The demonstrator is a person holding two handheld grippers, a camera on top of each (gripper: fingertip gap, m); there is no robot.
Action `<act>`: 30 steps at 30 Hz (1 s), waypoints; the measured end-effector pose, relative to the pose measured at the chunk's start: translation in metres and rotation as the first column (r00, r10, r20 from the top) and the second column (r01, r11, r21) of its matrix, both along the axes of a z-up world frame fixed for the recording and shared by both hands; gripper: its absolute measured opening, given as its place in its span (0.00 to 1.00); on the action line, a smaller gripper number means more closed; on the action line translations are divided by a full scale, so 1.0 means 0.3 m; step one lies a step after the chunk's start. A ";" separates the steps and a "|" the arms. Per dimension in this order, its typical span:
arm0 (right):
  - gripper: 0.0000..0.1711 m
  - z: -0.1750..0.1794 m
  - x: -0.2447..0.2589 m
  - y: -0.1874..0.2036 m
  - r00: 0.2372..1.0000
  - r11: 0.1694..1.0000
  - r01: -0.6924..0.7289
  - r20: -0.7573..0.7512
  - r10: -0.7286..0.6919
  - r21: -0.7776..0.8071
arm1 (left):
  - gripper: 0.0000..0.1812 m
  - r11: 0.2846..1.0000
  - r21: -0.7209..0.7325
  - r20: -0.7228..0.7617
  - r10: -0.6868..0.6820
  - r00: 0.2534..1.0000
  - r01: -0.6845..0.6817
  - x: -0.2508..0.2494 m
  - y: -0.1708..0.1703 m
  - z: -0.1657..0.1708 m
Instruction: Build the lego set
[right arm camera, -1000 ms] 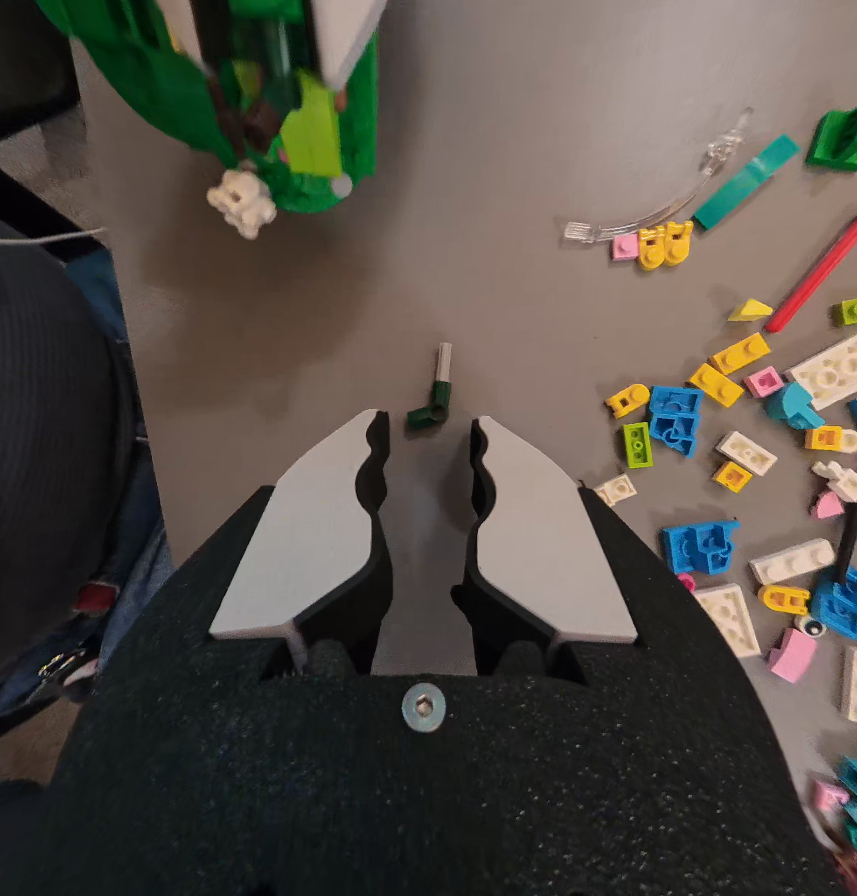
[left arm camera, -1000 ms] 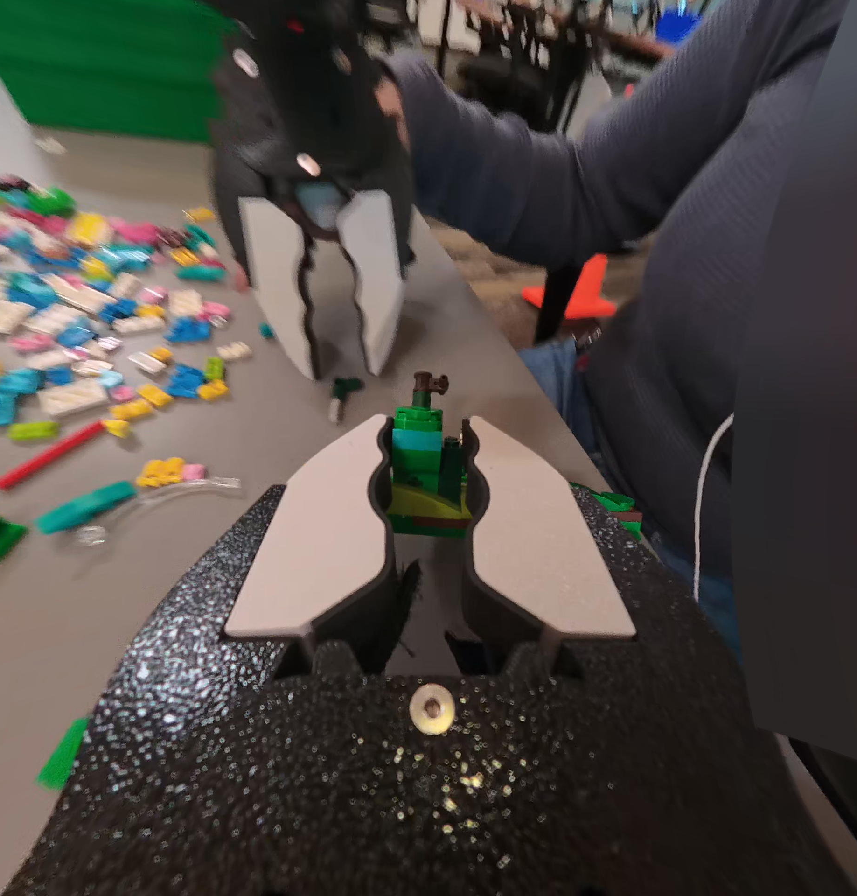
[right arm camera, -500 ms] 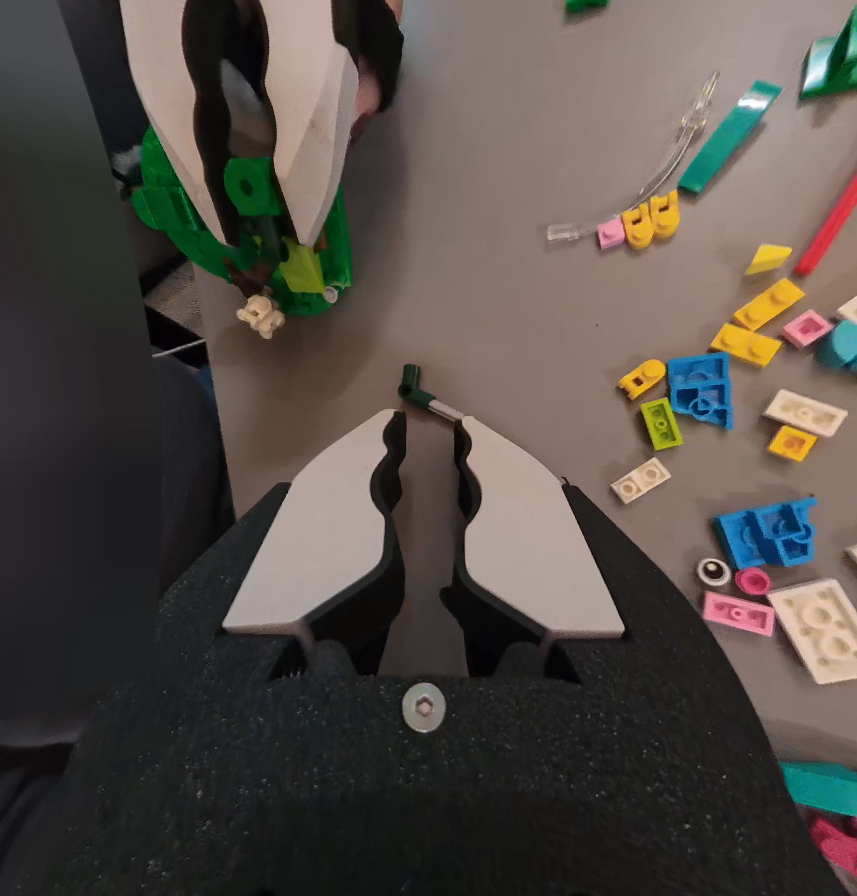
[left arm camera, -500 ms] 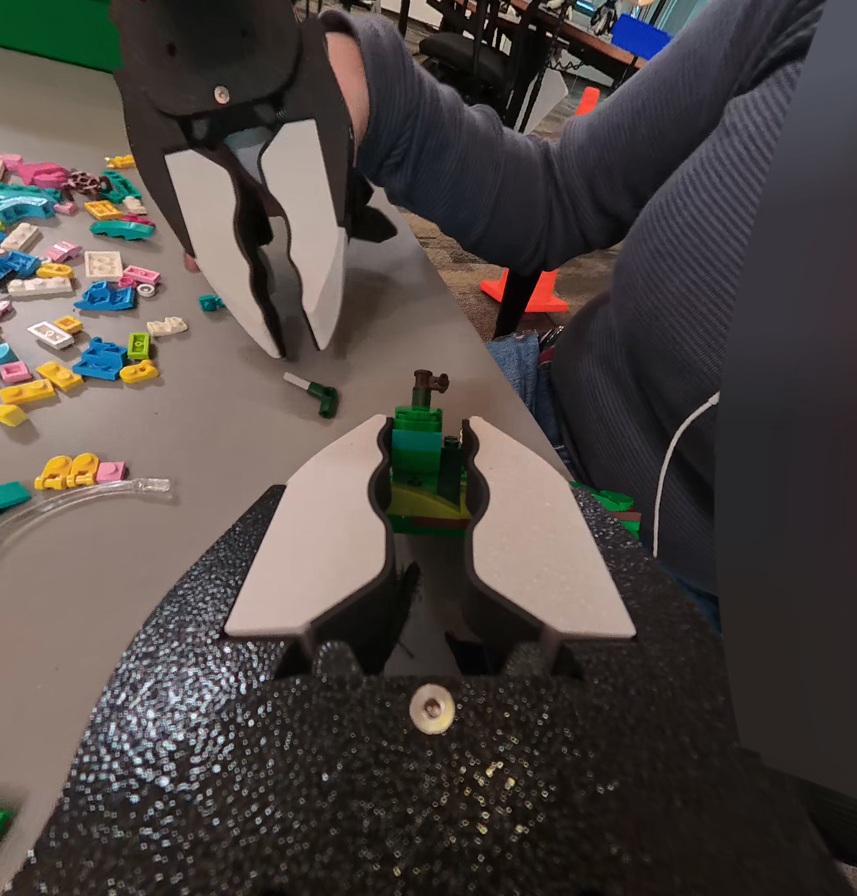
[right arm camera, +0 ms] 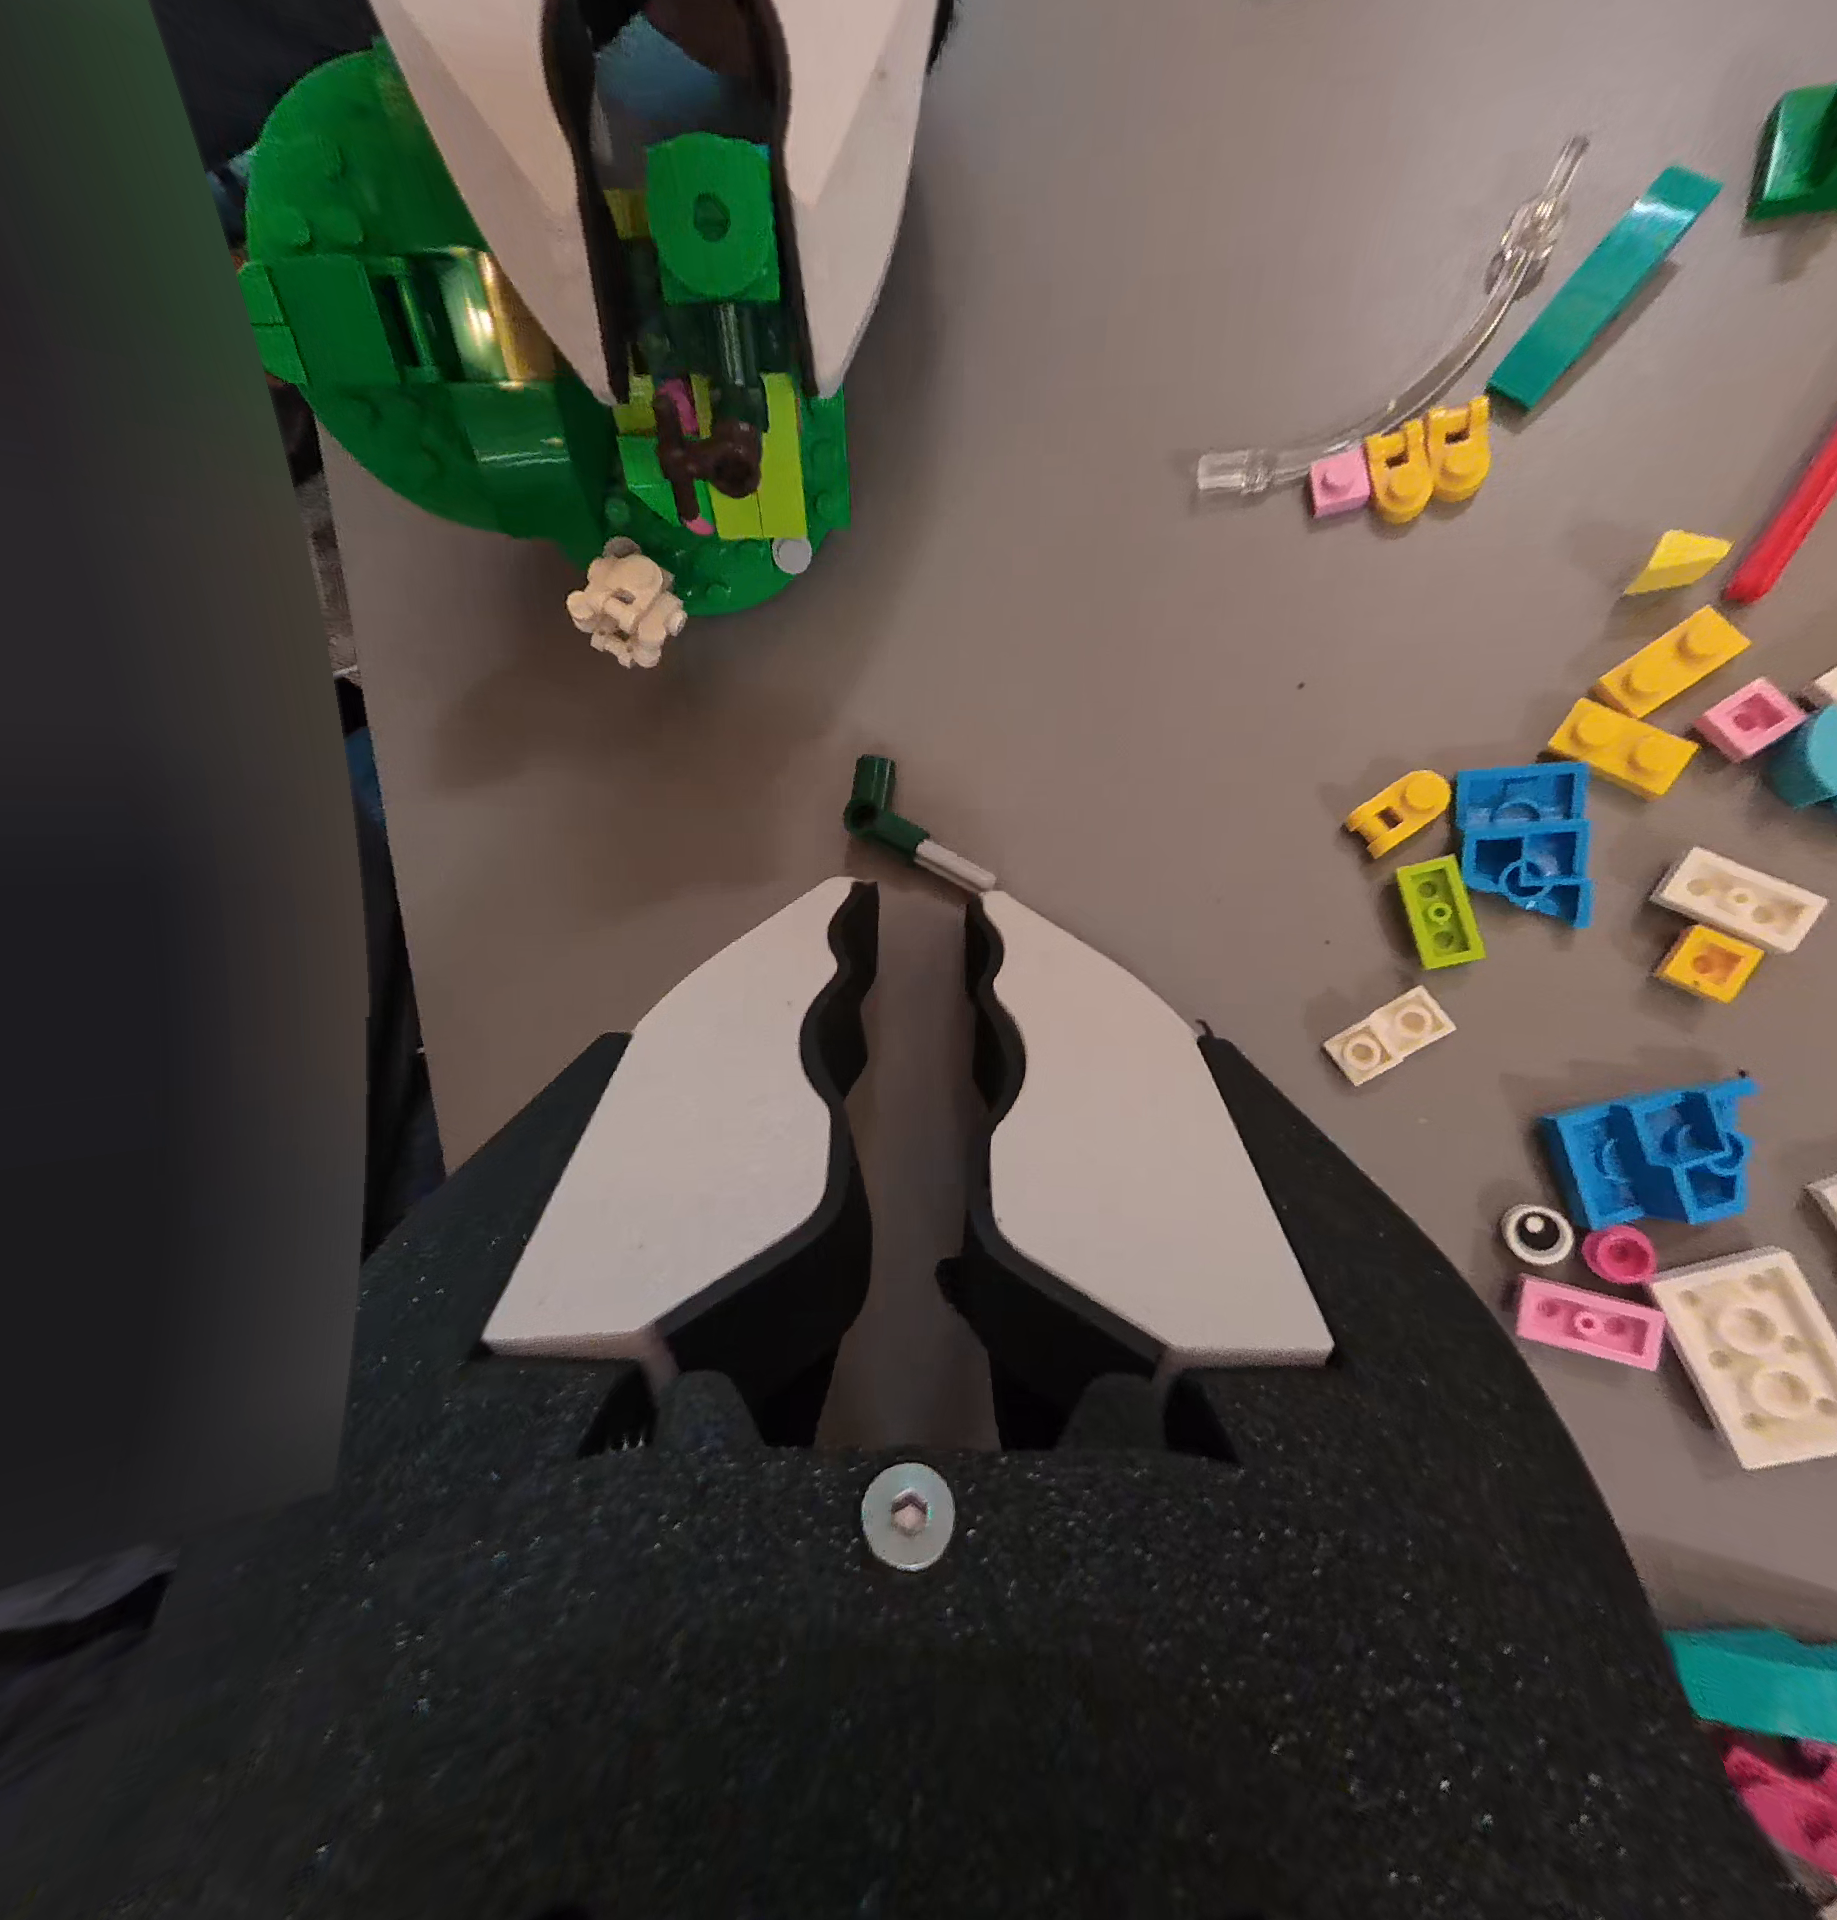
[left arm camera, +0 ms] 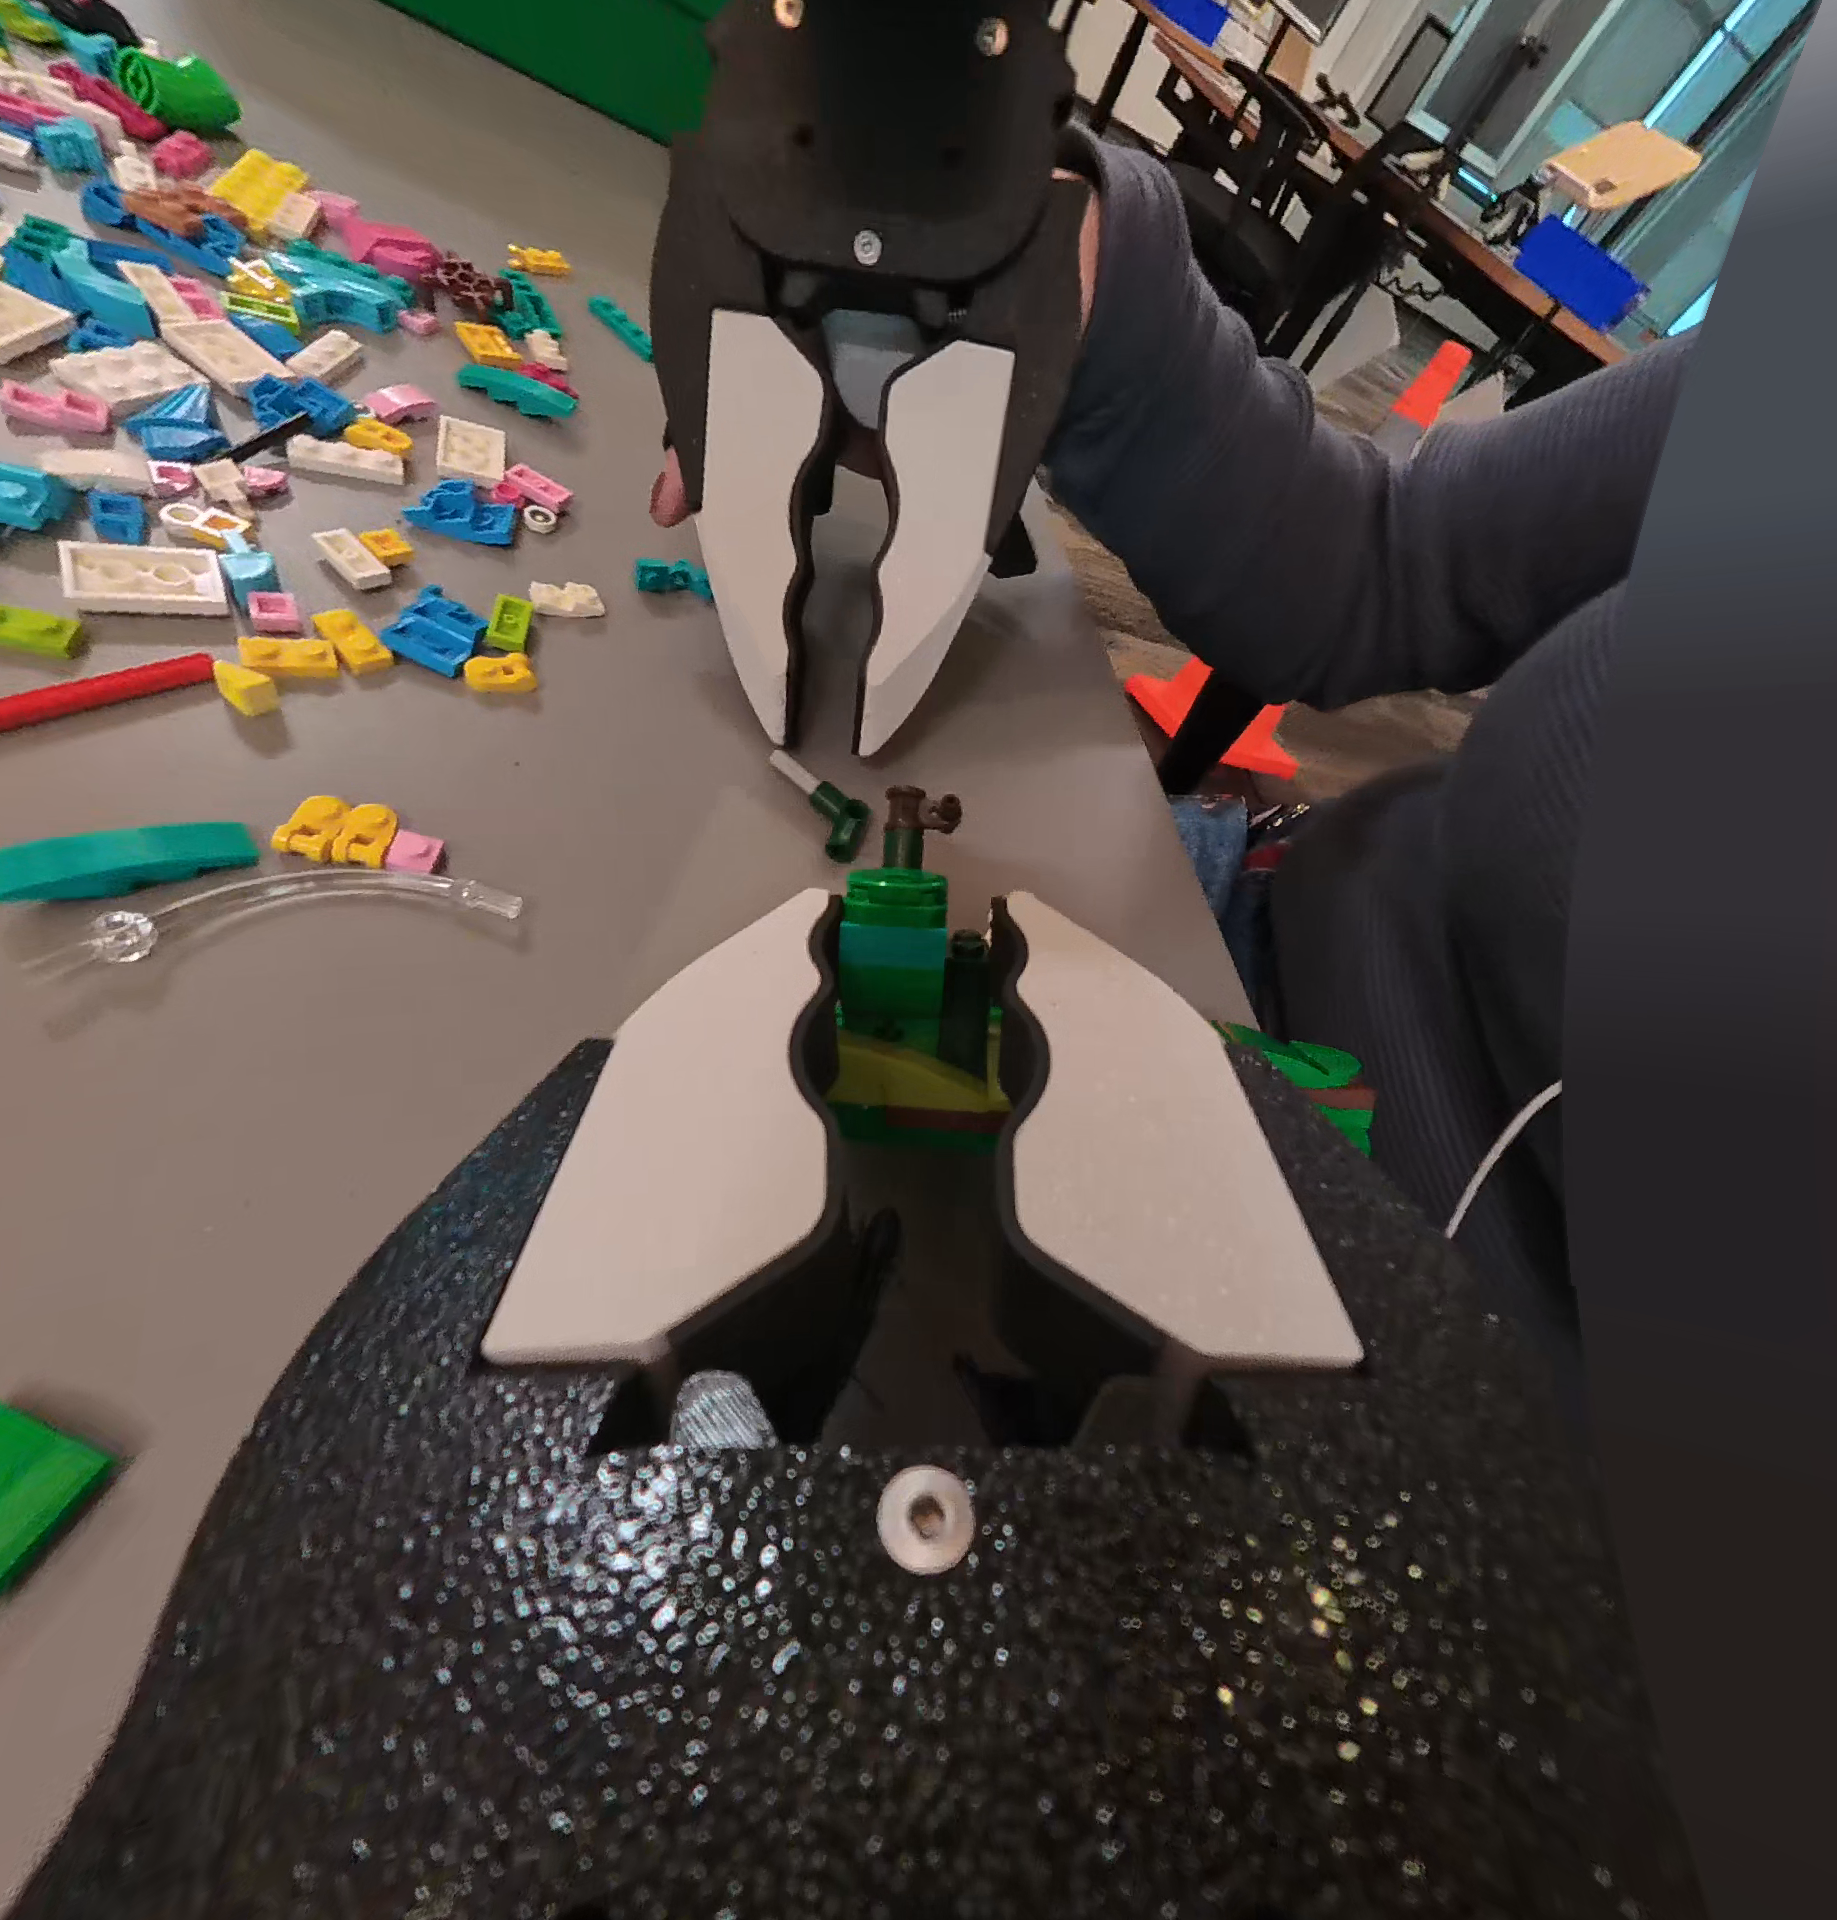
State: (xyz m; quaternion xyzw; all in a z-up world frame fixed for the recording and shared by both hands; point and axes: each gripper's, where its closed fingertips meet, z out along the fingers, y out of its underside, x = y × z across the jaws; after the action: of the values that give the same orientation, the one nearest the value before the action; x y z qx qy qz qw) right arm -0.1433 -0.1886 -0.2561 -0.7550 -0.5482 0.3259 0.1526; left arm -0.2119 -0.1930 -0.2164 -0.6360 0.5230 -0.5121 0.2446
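- The left gripper (left arm camera: 914,914) is clamped on a green lego build (left arm camera: 898,997), its two pale fingers pressing the sides of the stacked green, teal and lime bricks.
- A small brown piece (left arm camera: 919,810) stands on a dark stem at the top of the build, just past the fingertips.
- The right gripper (right arm camera: 919,894) holds nothing. Its jaws stand narrow, with a slim gap of bare table between them.
- Just ahead of the right fingertips lies a dark green elbow piece (right arm camera: 898,821) with a pale pin, its pin end nearly touching the right finger (right arm camera: 1090,1122); it looks like the next part to pick up.
- Beyond that piece, toward the table edge, the build (right arm camera: 405,312) shows a wide green base, lime bricks and a cream flower (right arm camera: 623,608) at its rim.
- Progress, as a judgement: the base and a short stem are assembled, yet most of the set is still unused.
- Off to the right gripper's right, many loose bricks (right arm camera: 1522,836) in blue, yellow, pink and white lie scattered, with a clear curved tube (right arm camera: 1413,410) and a teal strip (right arm camera: 1605,286).
- Hidden or unclear: the left fingers cover the middle of the build, the base runs off the table edge behind a dark sleeve (left arm camera: 1257,520), and whether the base rests on the table cannot be told.
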 end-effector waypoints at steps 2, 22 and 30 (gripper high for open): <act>0.10 -0.005 -0.014 0.007 1.000 1.000 -0.018 0.004 0.018 0.024 | 0.15 1.000 -0.009 0.003 0.001 1.000 -0.001 -0.001 0.002 0.000; 0.10 -0.012 -0.053 -0.004 0.970 0.999 -0.031 0.240 0.021 0.037 | 0.15 1.000 0.013 0.009 -0.017 1.000 0.017 -0.016 0.003 0.000; 0.09 -0.012 -0.059 -0.002 0.950 0.998 -0.038 0.311 0.018 0.057 | 0.15 1.000 0.017 0.004 -0.015 1.000 0.015 -0.017 0.005 -0.002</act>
State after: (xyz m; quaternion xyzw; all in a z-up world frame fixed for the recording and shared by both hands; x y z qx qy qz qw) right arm -0.1611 -0.1894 -0.2595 -0.7838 -0.5860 0.1881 0.0831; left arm -0.2169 -0.1915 -0.2171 -0.6289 0.5315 -0.5107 0.2474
